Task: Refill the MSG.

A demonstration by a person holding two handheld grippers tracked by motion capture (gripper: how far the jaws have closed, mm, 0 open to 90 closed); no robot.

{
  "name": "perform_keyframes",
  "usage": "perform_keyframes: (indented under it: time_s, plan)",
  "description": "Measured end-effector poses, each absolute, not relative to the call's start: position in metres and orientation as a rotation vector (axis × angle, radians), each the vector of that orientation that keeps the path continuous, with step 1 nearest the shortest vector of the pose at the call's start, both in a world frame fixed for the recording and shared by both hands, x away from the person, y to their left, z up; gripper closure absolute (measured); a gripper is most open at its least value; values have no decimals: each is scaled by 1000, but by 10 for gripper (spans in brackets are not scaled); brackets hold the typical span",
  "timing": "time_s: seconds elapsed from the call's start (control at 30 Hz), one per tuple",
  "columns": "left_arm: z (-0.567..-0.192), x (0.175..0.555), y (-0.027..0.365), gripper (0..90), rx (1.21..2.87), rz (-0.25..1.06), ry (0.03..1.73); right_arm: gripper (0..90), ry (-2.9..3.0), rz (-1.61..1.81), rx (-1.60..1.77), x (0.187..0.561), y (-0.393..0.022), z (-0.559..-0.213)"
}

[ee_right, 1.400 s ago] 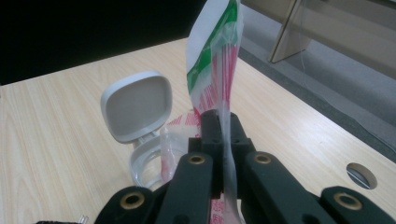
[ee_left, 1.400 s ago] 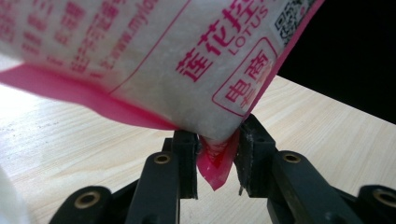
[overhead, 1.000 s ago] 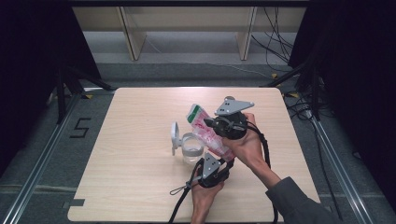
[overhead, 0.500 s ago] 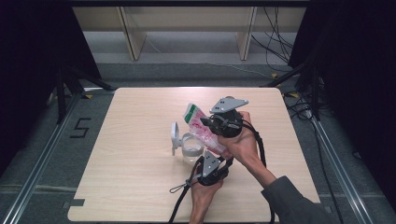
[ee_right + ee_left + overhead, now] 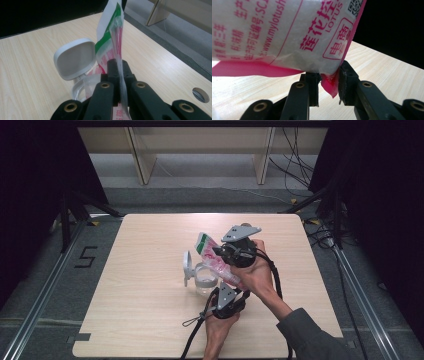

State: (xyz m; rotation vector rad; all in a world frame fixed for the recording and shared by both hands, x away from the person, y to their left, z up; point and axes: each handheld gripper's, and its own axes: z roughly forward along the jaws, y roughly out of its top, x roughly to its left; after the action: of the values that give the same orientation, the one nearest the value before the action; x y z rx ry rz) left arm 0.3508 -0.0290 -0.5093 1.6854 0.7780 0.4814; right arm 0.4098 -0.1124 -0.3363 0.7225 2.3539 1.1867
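Both grippers clamp the pink-and-white packet (image 5: 216,261) above the open-lidded clear jar (image 5: 202,277): my right gripper (image 5: 119,65) pinches mid-bag, the left gripper (image 5: 328,85) only a corner. I fear that corner slipping, spilling contents beside the jar.

high view: overhead, facing forward-down on the table (image 5: 150,320). gripper views: close, along the jaws; all share the printed bag (image 5: 212,257).

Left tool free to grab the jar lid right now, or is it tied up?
Probably not. The left tool is shut on the bag's pink corner, and the right tool clamps the same bag. The lid stands open beside the jar, nothing blocking it, but the left would have to release first.
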Motion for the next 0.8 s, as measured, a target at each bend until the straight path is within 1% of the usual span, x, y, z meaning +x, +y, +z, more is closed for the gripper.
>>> perform_keyframes:
  time_s: [0.03,0.17,0.2,0.37,0.8]
  plan:
    - [-510,350,-31,722,1648,469,793,900,2349,1191,734,410,-111,-337]
    - [-510,351,-30,723,1684,477,774,900,2355,1181,748,409,-109,-337]
    - [-510,350,-32,724,1650,465,789,900,2370,1176,751,409,-109,-337]
    - [-510,351,-29,724,1685,472,772,900,2357,1178,740,409,-107,-339]
    - [-511,351,-31,725,1650,479,780,900,2374,1160,702,410,-101,-341]
